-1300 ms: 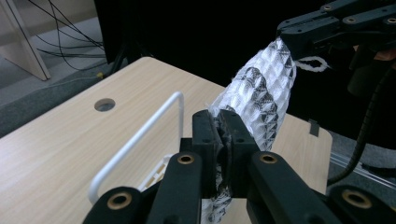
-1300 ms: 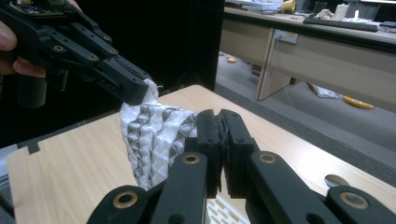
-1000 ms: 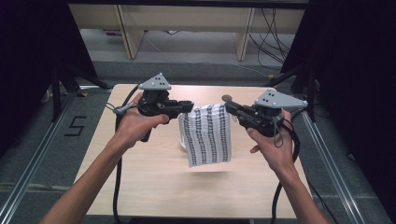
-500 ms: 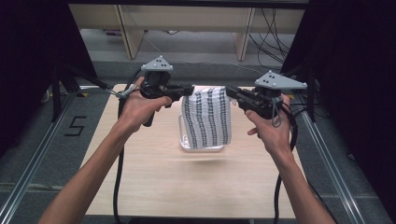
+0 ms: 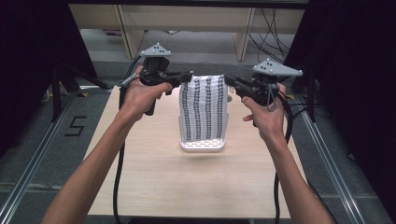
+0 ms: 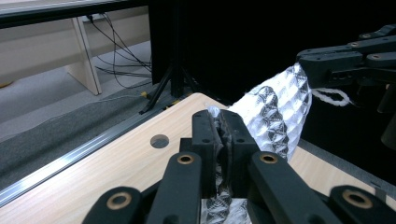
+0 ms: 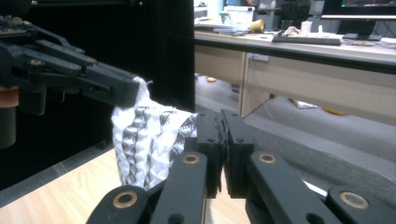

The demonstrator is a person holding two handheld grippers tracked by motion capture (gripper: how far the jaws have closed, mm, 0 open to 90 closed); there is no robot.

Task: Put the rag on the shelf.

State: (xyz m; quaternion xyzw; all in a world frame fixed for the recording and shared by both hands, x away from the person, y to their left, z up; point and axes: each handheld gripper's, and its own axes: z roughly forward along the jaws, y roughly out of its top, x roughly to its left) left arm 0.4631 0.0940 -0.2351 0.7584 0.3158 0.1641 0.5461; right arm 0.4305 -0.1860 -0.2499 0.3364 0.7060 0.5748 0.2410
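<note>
A white cloth with dark patterned stripes (image 5: 204, 109) hangs stretched above the wooden table (image 5: 154, 177), its lower edge resting on the tabletop. My left gripper (image 5: 188, 76) is shut on the cloth's top left corner, and my right gripper (image 5: 229, 80) is shut on the top right corner. In the left gripper view the cloth (image 6: 273, 109) runs from my pinched jaws across to the other gripper (image 6: 327, 63). In the right gripper view the cloth (image 7: 144, 135) spans from my own jaws to the opposite gripper (image 7: 116, 91).
The table has a round hole (image 6: 159, 141) near its far edge. Metal rails (image 5: 28, 163) run along both sides of the table. Wooden furniture legs (image 5: 123, 25) and cables (image 5: 271, 28) lie on the floor beyond it.
Both grippers have risen and moved away from the person, lifting the cloth from a slack drape into a taller, stretched hang.
</note>
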